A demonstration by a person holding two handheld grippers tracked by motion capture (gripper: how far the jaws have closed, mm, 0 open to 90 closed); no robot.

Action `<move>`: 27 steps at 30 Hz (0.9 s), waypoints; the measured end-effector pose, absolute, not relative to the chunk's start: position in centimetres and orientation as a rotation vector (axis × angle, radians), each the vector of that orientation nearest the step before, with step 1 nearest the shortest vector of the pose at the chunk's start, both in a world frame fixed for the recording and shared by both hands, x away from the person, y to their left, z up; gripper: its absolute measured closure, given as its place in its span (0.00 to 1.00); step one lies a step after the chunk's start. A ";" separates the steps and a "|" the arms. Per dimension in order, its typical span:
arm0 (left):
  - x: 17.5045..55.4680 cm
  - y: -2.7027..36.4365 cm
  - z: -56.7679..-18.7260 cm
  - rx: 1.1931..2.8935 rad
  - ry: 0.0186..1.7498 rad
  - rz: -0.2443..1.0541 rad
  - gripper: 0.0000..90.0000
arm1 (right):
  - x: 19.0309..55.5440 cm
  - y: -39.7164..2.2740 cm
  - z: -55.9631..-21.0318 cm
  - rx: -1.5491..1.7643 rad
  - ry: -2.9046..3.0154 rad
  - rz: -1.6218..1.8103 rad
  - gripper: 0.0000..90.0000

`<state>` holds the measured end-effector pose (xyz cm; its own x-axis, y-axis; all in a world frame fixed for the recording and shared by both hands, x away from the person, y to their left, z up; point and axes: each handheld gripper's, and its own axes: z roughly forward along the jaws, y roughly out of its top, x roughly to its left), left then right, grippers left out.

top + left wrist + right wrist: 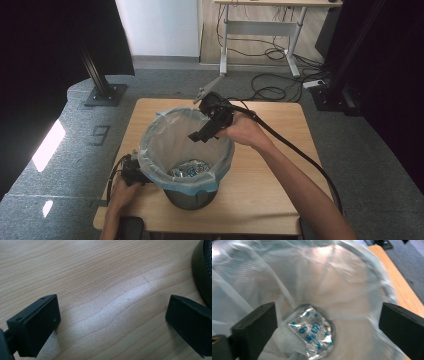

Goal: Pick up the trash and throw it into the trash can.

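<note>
Right gripper view looks straight down between two black jaws spread wide, with nothing held between them. Below the gap lies a crinkled clear wrapper with blue print, resting at the bottom of a translucent bin liner whose walls rise on every side. A strip of the wooden table shows at the upper right, past the liner's rim.

The left gripper's own view shows its jaws also set wide apart and empty, close over bare table wood. The dark curved wall of the bin stands just beyond the right-hand jaw in that view; whether the jaw touches it I cannot tell.

From the high view, the right gripper hangs over the open mouth of the bin, tilted down into it, held by the right hand, with its black cable trailing back along the forearm. The left gripper sits low at the bin's left side, near the table's front left corner, in the left hand. The bin stands at the middle of the table, its liner folded over the rim, the wrapper visible inside. Around the table lies grey carpet, with a desk frame and loose cords on the floor behind.
</note>
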<state>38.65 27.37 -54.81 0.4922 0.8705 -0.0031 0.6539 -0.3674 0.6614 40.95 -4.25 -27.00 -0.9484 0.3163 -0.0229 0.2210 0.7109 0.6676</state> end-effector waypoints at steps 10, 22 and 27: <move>38.6 27.4 -54.8 2.137 1.249 0.469 0.00 | 41.3 -7.1 -27.1 0.493 2.692 1.097 0.00; 38.6 27.4 -54.8 2.138 1.249 0.468 0.00 | 41.5 -10.0 -27.3 0.573 2.627 1.103 0.00; 38.6 27.4 -54.8 2.138 1.249 0.468 0.00 | 41.6 -11.4 -27.4 0.615 2.604 1.102 0.00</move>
